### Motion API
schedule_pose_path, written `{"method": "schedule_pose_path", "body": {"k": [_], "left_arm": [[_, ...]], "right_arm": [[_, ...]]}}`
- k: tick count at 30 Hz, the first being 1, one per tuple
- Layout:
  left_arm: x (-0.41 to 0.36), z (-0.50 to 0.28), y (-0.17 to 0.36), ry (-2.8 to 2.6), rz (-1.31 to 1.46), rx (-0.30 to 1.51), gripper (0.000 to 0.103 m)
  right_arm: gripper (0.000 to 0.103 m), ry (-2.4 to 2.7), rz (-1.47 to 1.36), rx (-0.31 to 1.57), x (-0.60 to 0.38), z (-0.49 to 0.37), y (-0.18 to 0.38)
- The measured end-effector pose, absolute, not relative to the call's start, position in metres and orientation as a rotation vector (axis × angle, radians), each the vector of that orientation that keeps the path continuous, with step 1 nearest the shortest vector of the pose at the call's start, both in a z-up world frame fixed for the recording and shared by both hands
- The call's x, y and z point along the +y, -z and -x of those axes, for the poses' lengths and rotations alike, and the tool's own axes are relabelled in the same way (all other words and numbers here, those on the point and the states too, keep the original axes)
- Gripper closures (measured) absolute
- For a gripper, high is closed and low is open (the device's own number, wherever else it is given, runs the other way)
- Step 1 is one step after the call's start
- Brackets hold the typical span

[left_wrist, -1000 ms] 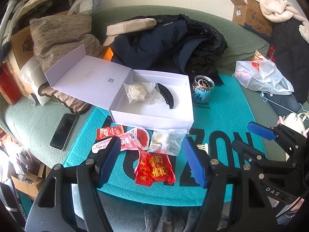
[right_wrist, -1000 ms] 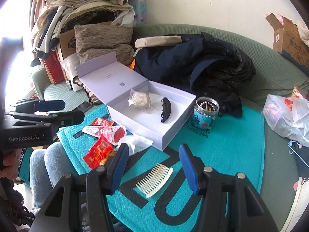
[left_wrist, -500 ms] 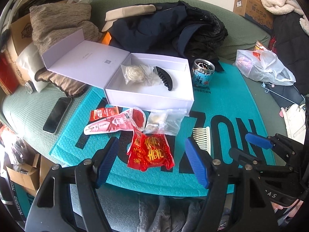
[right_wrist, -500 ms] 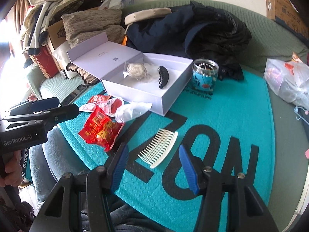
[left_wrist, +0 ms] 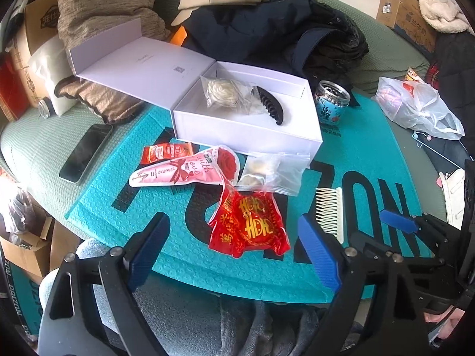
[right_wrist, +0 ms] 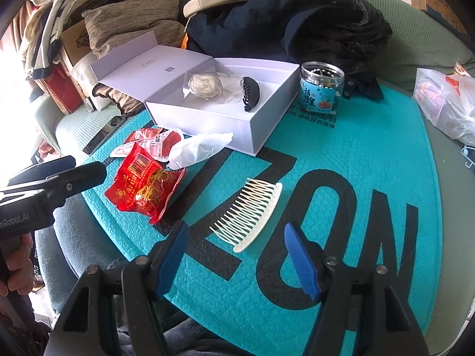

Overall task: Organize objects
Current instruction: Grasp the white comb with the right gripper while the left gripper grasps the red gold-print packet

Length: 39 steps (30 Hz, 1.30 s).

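An open white box on the teal mat holds a bagged white item and a black hair claw. A cream hair comb lies on the mat just ahead of my open, empty right gripper. A red snack packet lies ahead of my open, empty left gripper. A pink sachet, a small red sachet and a clear bag lie in front of the box.
A jar with a blue label stands right of the box. A phone lies left of the mat. Dark jackets, a brown pillow, a white plastic bag and cardboard boxes crowd the sofa behind.
Both grippers have pulled back and tilted down toward the mat, so the comb and red packet sit closer and lower in view. Nothing on the mat has moved.
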<state>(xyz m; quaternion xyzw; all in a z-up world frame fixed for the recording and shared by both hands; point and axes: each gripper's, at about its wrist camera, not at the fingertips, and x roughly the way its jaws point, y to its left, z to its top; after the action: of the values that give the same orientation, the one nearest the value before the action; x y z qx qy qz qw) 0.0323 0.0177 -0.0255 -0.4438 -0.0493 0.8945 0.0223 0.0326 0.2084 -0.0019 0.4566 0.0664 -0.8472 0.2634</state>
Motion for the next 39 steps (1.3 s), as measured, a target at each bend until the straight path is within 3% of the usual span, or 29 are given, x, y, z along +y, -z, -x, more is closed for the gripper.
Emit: {"method": "schedule_pose_path", "body": {"k": [7, 27, 36, 38, 39], "left_arm": [[0.017, -0.015, 0.046, -2.726, 1.407, -0.133, 0.010], [0.047, 0.041, 0.118, -2.524, 1.693, -0.131, 0.010], [0.048, 0.045, 0.125, -2.596, 1.662, -0.096, 0.009], [0.042, 0.045, 0.124, -2.626, 1.653, -0.142, 0.011], [0.038, 0.046, 0.124, -2.634, 1.655, -0.171, 0.018]], "right_arm": [[0.031, 2.262, -1.246, 0.186, 0.199, -0.022, 0.015], [0.031, 2.235, -1.303, 0.164, 0.212, 0.001, 0.033], [0.031, 2.234, -1.339, 0.158, 0.199, 0.009, 0.043], [0.031, 2.240, -1.361, 0.160, 0.197, 0.011, 0.047], [0.031, 2.244, -1.372, 0.157, 0.196, 0.012, 0.049]]}}
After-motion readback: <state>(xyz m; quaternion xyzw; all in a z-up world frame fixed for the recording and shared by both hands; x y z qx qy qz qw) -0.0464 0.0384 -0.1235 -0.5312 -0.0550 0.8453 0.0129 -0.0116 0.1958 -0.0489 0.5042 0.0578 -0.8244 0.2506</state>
